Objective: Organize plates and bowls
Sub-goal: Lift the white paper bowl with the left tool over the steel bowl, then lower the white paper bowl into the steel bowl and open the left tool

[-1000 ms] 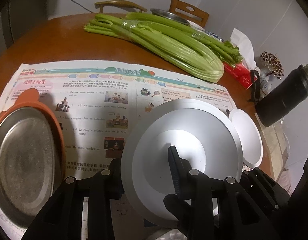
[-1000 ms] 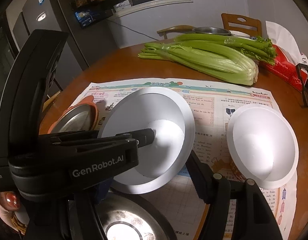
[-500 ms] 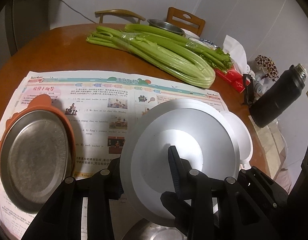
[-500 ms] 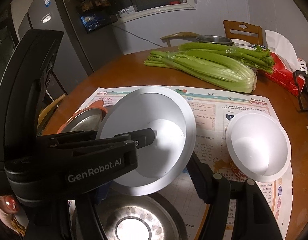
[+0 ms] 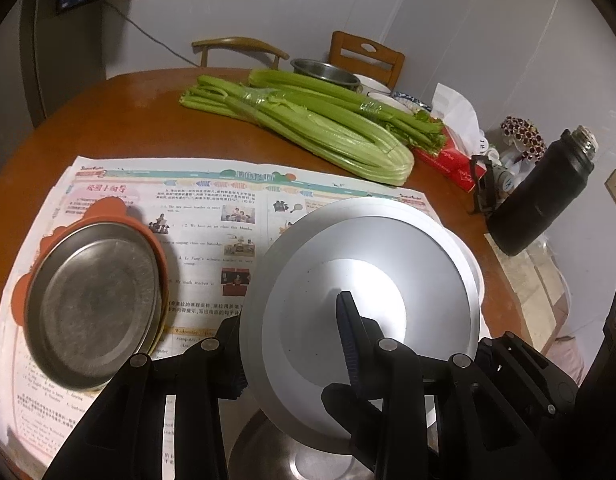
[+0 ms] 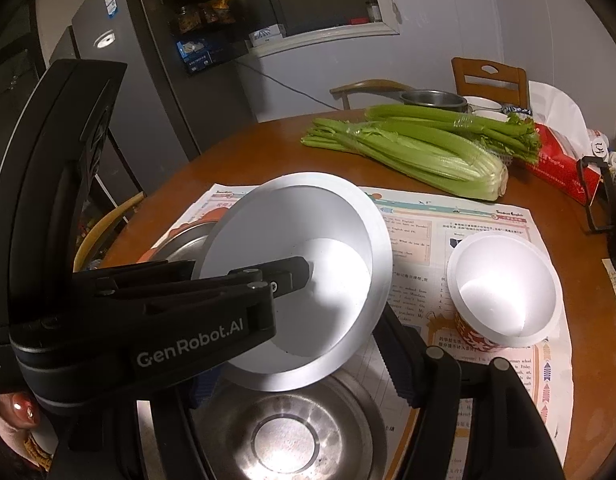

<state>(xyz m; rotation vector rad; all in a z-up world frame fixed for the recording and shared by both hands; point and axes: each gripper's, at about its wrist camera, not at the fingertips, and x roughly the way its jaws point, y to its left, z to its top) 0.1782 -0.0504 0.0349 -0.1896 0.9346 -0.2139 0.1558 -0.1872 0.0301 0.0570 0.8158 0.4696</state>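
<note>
The left gripper [image 5: 291,344] is clamped on the rim of a big white bowl [image 6: 308,280] and holds it tilted in the air. Just under the white bowl sits a shiny metal bowl [image 6: 283,436]. The right gripper [image 6: 303,392] hangs over that metal bowl with its fingers apart and nothing in them.

The white bowl is pinched at one edge only, so it could slip or swing and bang the metal bowl. It could also bump the small paper cup [image 6: 504,292], which stands just beside it on the newspaper [image 5: 211,216].

The white bowl hides most of the paper cup in the left view. The metal plate [image 5: 95,300] on its orange tray [image 5: 107,210] is mostly hidden in the right view.
</note>
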